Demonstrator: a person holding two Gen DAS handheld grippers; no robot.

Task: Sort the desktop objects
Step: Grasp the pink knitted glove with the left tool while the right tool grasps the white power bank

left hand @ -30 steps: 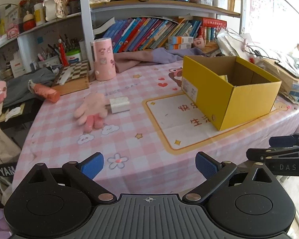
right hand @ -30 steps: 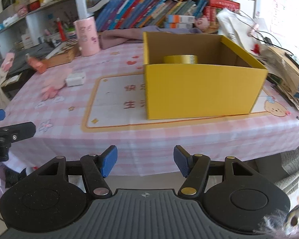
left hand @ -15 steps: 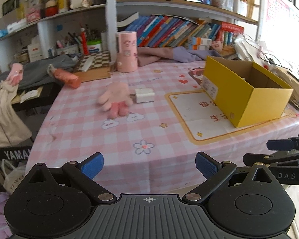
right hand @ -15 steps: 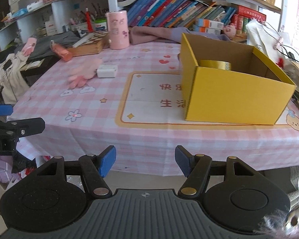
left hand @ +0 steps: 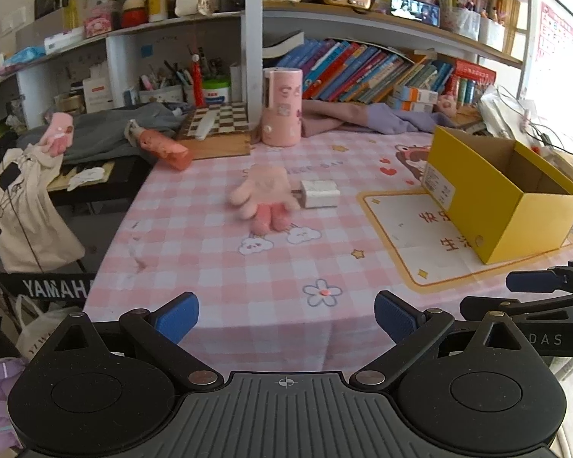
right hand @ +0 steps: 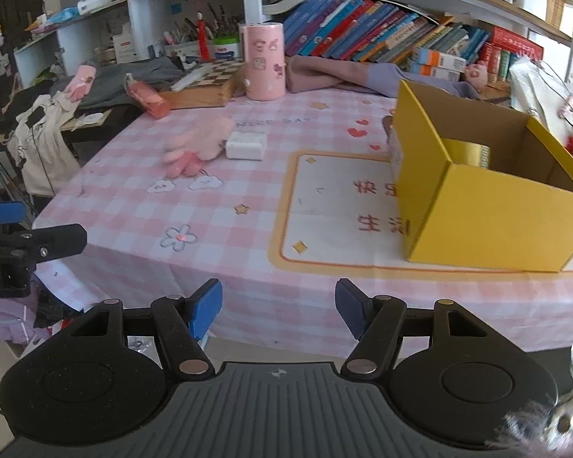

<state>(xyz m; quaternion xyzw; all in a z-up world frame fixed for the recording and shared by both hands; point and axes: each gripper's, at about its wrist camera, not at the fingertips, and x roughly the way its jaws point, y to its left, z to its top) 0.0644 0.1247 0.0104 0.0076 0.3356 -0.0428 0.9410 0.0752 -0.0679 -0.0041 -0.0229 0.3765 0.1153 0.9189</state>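
Currently, in the left wrist view, the left tool [left hand: 286,315] is seen released, nothing between its pads, held off the near edge of the surface [left hand: 217,267]. The pink glove [left hand: 265,198] and the white charger block [left hand: 319,194] lie touching mid-surface, well apart from the tool. The yellow box [left hand: 508,206] stands to the right, on the printed mat. The right tool [left hand: 531,280] is visible at the right edge. A pink cylinder [left hand: 281,107] and a checkerboard [left hand: 219,120] sit at the back; crowded bookshelves are seen behind.

In the right wrist view, the right tool [right hand: 279,307] is likewise released and empty, also short of the surface. A yellow tape roll [right hand: 468,152] is already inside the box.

Judged step: approach for the next pick. The block should be taken across its short sides, jaws kept clear of the glove's fingers, so the glove isn't dragged. The cloth-covered surface may bunch if scraped; descent should be stopped just above it.
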